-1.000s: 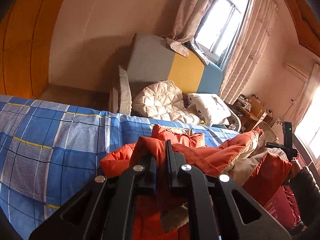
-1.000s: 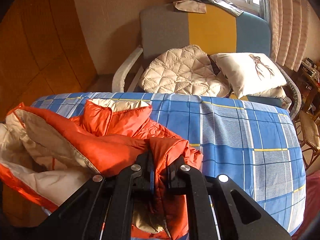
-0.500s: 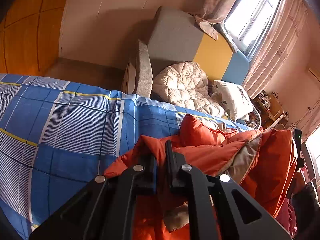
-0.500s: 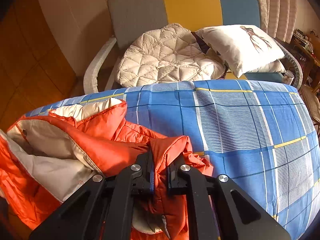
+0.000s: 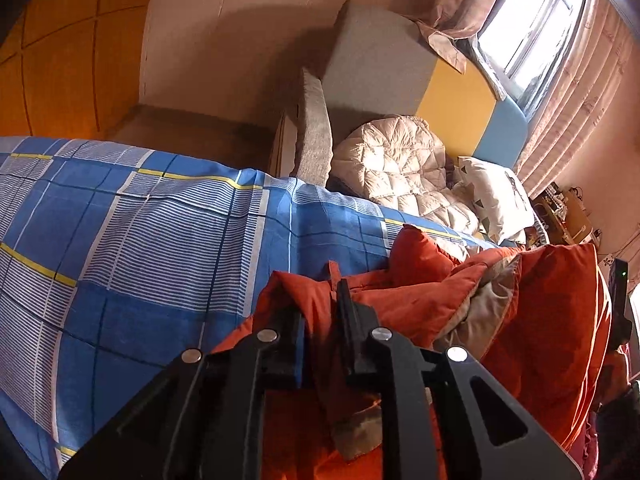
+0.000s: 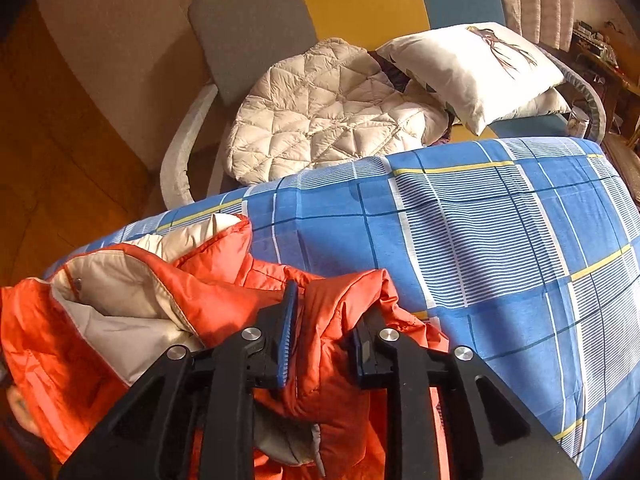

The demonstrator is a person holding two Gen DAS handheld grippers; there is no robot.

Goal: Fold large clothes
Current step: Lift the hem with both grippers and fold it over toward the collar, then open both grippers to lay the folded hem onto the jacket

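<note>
Left wrist view: left tool (image 5: 318, 312) — jaws just opening, narrow gap, a fold of the orange padded jacket (image 5: 440, 304) between them, pads barely off it. The jacket lies bunched on the blue checked bed (image 5: 140, 240).

Right wrist view: right tool (image 6: 328, 320) — jaws just opening, wider, a jacket (image 6: 224, 292) ridge loose between. Judged light, soft, slippery; best taken at seams or hem.

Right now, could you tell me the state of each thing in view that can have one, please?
orange jacket: crumpled on the bed, cream lining showing, not folded.
left gripper: jaws just opening, jacket fabric between them.
right gripper: jaws just opening, a jacket fold loose between them.
blue checked sheet: spread flat.
cream quilted jacket: heaped on the chair.
pillow: propped against the chair.
</note>
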